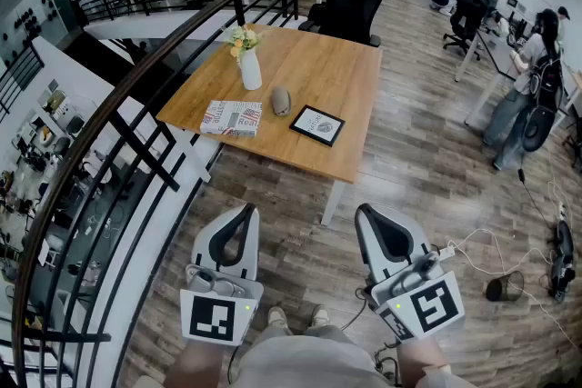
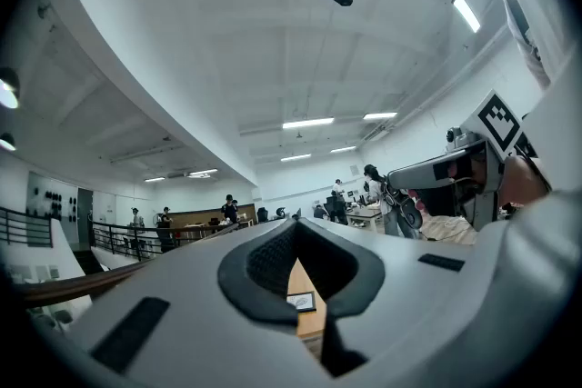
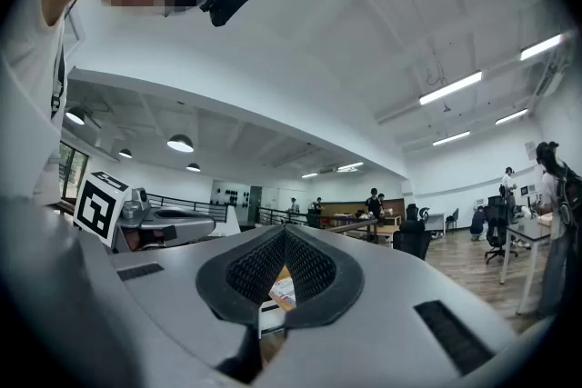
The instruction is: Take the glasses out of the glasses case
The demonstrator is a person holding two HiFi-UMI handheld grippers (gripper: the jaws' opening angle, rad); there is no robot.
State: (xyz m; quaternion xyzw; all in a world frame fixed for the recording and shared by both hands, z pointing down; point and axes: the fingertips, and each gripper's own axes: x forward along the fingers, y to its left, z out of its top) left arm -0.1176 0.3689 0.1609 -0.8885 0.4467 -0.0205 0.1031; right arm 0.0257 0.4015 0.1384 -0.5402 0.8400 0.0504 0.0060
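Foreground: left tongs [image 1: 244,218] and right tongs [image 1: 368,215], both closed and empty, held level above the floor. The grey glasses case [image 1: 280,100] lies well ahead on the wooden bench [image 1: 336,77], between a book [image 1: 231,117] and a framed picture [image 1: 316,124].

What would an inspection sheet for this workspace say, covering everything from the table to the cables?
Surface: wooden table, mostly bare, on a wood floor.
Job's things: grey glasses case lies on the table between book and picture; glasses not seen.
Clutter: white vase of flowers, patterned book, framed picture.
Grippers: left gripper and right gripper, jaws together, empty, held level over the floor short of the table.
Cables: loose cables on the floor at right.
Surroundings: black railing at left, office chairs behind the table, people at desks at right.
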